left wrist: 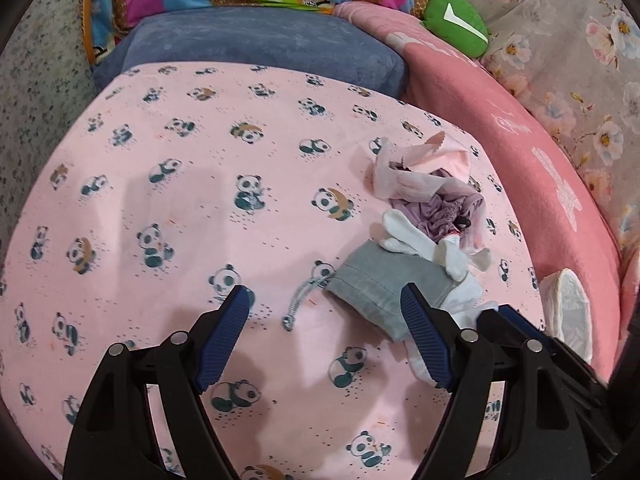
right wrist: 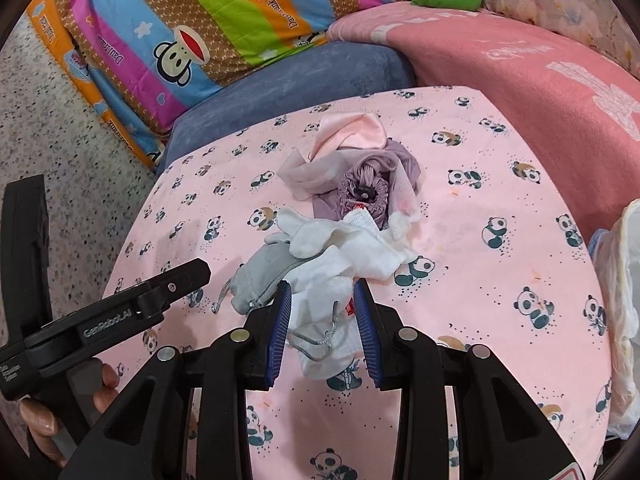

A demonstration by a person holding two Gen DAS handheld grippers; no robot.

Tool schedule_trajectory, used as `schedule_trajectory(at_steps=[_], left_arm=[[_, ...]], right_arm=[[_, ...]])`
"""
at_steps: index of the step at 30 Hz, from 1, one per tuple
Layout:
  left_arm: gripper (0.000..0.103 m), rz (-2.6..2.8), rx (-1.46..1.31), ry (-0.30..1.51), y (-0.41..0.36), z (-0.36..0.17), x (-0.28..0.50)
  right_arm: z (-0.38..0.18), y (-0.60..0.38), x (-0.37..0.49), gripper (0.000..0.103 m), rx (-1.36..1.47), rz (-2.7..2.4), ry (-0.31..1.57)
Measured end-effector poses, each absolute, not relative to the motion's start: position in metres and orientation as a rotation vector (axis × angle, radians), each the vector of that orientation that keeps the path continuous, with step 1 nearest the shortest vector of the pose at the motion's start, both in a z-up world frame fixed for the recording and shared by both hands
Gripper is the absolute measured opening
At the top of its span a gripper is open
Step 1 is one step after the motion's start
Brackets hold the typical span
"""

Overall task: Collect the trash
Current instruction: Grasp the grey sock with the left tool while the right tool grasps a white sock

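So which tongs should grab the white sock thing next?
Probably the right. The right tongs already have the white cloth between their pads, though a firm grip isn't clear. The left tongs stand wide open over bare sheet.

- A pink panda-print sheet [left wrist: 200, 208] covers the flat surface that fills the middle of both views.
- Right of centre in the left wrist view, a heap lies on it: grey pouch [left wrist: 372, 292], white socks [left wrist: 420, 248], purple cloth [left wrist: 432, 210], pale pink cloth [left wrist: 424, 156].
- A blue cushion [left wrist: 256, 48] borders its upper edge.
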State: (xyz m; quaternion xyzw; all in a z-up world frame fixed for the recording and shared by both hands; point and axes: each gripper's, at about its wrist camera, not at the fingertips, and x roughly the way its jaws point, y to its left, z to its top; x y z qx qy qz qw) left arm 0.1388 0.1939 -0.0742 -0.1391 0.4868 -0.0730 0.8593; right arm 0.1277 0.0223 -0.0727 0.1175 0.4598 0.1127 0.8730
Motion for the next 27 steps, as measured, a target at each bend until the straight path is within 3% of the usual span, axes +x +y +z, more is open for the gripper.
schedule_trajectory(at_steps=[3,6,9,13,17,18,27], left_arm=[[0.074,-0.188,-0.316,1.043,0.189,-0.080,0.142],[0.073,-0.203,-0.319,1.058,0.183,-0.085,0.147],[0.066,-0.236,-0.320,1.067,0.176,-0.089,0.152],[0.045,-0.270,-0.320,1.089,0.167,-0.094,0.156],[0.011,-0.311,-0.335,1.099,0.161,-0.096,0.157],[0.007,-0.319,-0.340,1.098,0.160,-0.095,0.156],[0.001,-0.343,-0.302,0.997,0.155,-0.055,0.137]], right_arm=[[-0.081,0.024,0.132,0.031,0.242,0.237,0.983],[-0.085,0.023,0.135,0.014,0.235,0.249,0.992],[-0.084,0.021,0.134,0.011,0.241,0.254,0.987],[-0.081,0.016,0.130,0.010,0.258,0.250,0.973],[-0.075,0.009,0.123,0.010,0.269,0.247,0.956],[-0.073,0.007,0.122,0.010,0.270,0.247,0.952],[-0.035,-0.021,0.102,0.010,0.299,0.221,0.846]])
